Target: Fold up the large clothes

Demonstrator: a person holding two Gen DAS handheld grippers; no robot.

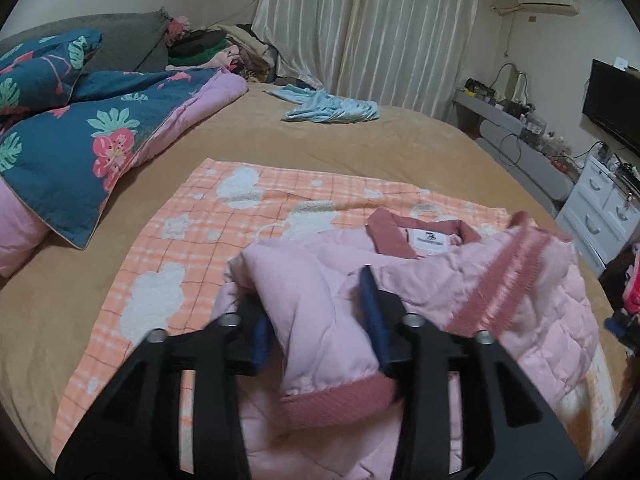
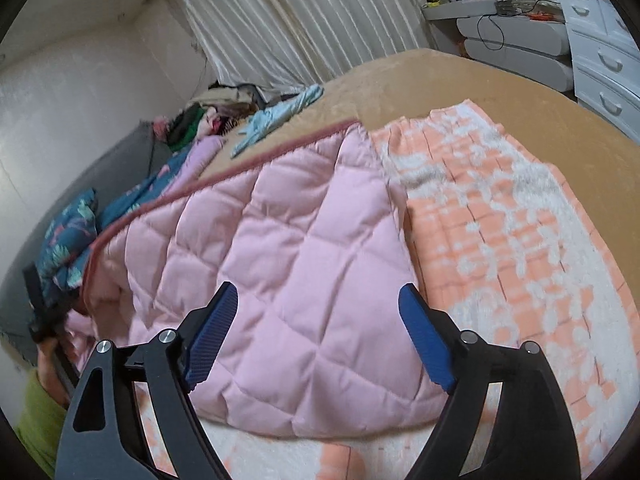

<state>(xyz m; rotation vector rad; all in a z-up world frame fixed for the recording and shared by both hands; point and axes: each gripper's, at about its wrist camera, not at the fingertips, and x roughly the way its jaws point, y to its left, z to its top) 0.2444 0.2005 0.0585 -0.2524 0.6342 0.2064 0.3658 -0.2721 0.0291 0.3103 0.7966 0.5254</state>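
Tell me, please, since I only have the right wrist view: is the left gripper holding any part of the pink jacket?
Observer: The left gripper has its jaws apart. A fold of the pink jacket, its sleeve, lies between the pads and looks loose.
Operator: Thank you. Where is the collar?
Observer: The collar, with a white label inside it, lies beyond that gripper on the orange checked blanket.
Operator: And the sleeve's cuff?
Observer: The ribbed cuff sits between the gripper's arms, nearer the camera than the pads.
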